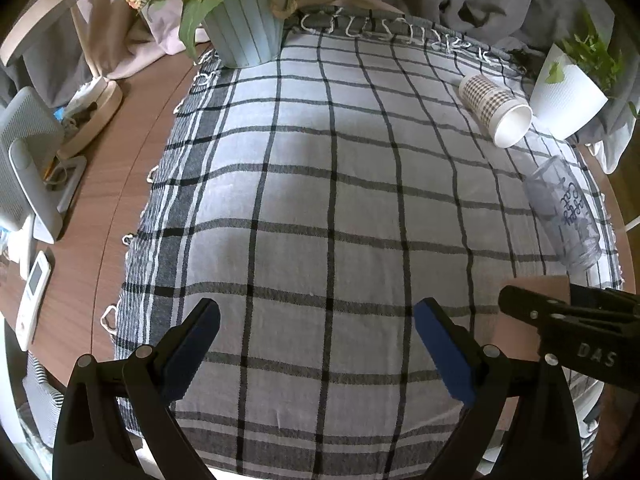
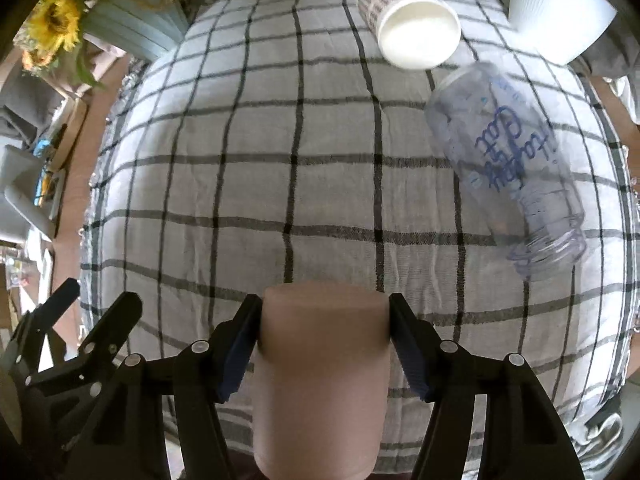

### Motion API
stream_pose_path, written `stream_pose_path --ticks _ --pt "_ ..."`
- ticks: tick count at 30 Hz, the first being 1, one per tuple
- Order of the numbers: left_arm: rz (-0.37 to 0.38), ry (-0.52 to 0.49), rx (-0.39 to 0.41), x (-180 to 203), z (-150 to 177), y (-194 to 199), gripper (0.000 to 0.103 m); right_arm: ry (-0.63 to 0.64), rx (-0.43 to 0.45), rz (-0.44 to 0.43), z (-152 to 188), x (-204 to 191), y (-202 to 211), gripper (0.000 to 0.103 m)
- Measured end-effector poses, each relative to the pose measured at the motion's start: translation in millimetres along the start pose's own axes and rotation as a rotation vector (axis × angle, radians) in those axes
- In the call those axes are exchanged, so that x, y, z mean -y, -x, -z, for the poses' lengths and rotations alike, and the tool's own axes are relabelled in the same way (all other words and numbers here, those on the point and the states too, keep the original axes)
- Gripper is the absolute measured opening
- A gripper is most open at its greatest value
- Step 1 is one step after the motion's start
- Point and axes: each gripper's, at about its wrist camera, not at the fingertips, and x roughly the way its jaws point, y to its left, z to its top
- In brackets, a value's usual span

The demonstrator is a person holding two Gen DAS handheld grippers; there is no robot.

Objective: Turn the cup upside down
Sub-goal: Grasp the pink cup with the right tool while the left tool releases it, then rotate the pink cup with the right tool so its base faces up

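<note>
My right gripper (image 2: 325, 320) is shut on a plain pink-brown cup (image 2: 322, 364), its closed flat end pointing away from me over the checked cloth (image 2: 280, 160). In the left wrist view the cup (image 1: 520, 320) shows at the lower right between the right gripper's fingers (image 1: 532, 312). My left gripper (image 1: 316, 332) is open and empty above the near part of the cloth (image 1: 320, 200). A checked paper cup (image 2: 416, 32) lies on its side at the far right; it also shows in the left wrist view (image 1: 496, 112).
A clear bottle with blue writing (image 2: 508, 168) lies on the cloth's right side. A white plant pot (image 2: 556, 8) stands at the far right, a light blue sunflower pot (image 1: 244, 20) at the far left. A fan (image 1: 24, 160) and a remote (image 1: 34, 300) sit left.
</note>
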Motion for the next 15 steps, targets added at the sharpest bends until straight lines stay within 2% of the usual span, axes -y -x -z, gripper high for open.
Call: stream_pose_path --ticks 7,15 --pt "-0.015 -0.004 0.03 -3 -5 10 0.1 0.025 0.146 0.02 -4 -5 36 0.063" --pt "-0.036 -0.005 0.05 -7 -7 15 0.1 0.087 0.252 0.043 -16 -28 45 0.063"
